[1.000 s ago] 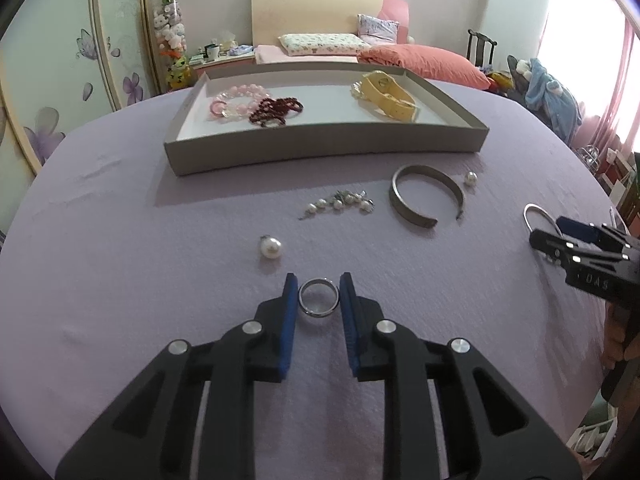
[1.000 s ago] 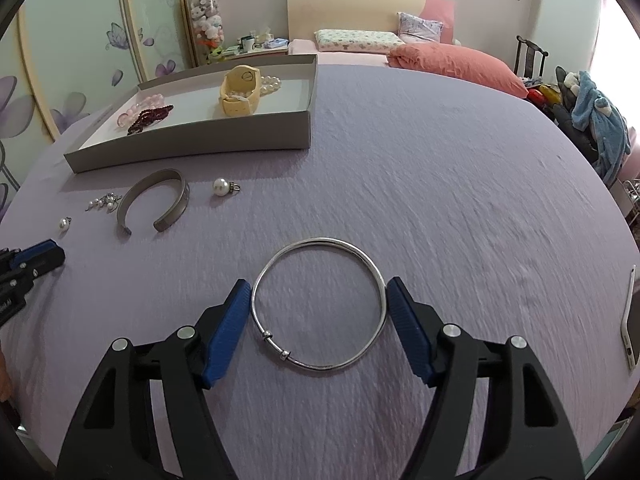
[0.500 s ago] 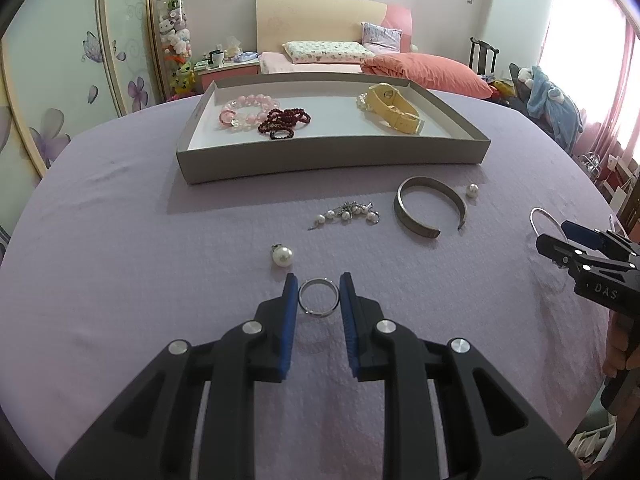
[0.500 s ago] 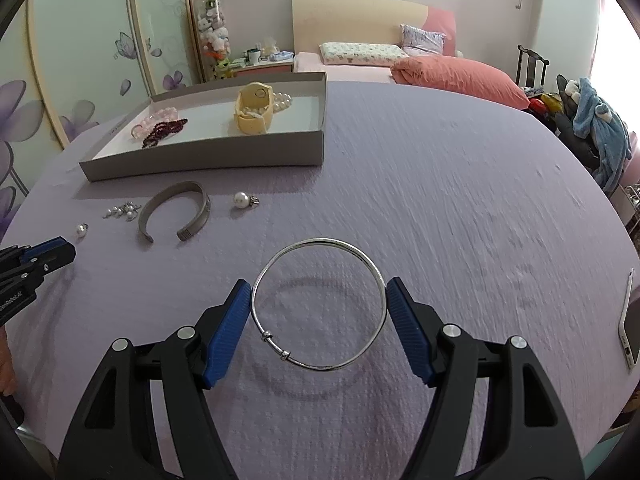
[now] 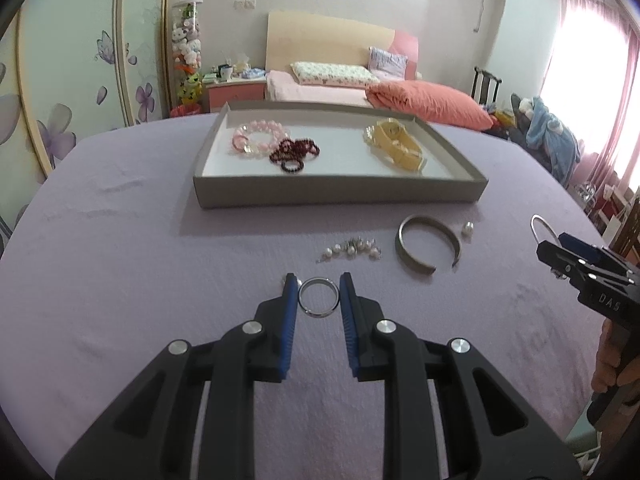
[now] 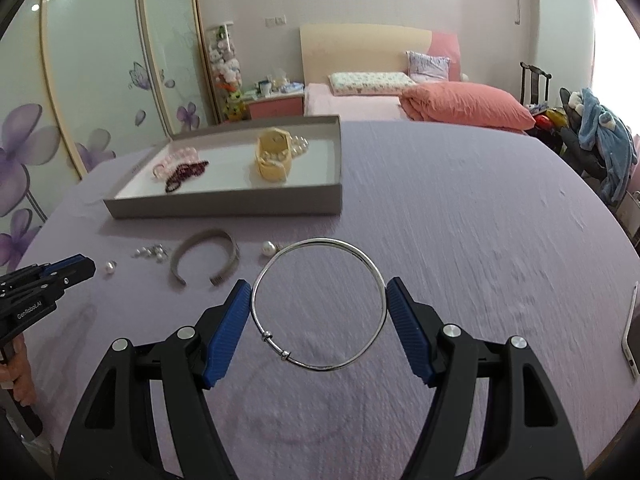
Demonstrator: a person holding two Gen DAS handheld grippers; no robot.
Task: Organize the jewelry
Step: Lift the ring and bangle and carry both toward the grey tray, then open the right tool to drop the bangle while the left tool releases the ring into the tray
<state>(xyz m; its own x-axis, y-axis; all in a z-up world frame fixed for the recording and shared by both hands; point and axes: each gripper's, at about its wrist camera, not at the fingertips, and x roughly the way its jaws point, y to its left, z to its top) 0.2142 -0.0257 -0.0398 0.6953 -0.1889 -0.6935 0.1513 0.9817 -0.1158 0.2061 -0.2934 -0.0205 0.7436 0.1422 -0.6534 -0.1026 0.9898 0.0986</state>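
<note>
My left gripper (image 5: 319, 286) is shut on a small silver ring (image 5: 319, 297) and holds it above the purple cloth. My right gripper (image 6: 319, 292) is shut on a large thin silver bangle (image 6: 362, 259), lifted off the cloth. A grey tray (image 5: 340, 191) at the back holds pink beads (image 5: 256, 138), dark red beads (image 5: 294, 152) and a yellow band (image 5: 398, 144). A grey cuff (image 5: 428, 244), a pearl cluster (image 5: 352, 249) and loose pearls (image 5: 467, 229) lie in front of the tray. The tray also shows in the right wrist view (image 6: 224, 200).
The round table under the purple cloth (image 5: 120, 280) drops off at the right and near edges. A phone (image 6: 632, 336) lies at the right edge. A bed and clutter stand behind the table.
Both grippers have risen from the cloth with the ring and the bangle and tilted up, so the tray sits lower in view. One pearl is now behind my left finger.
</note>
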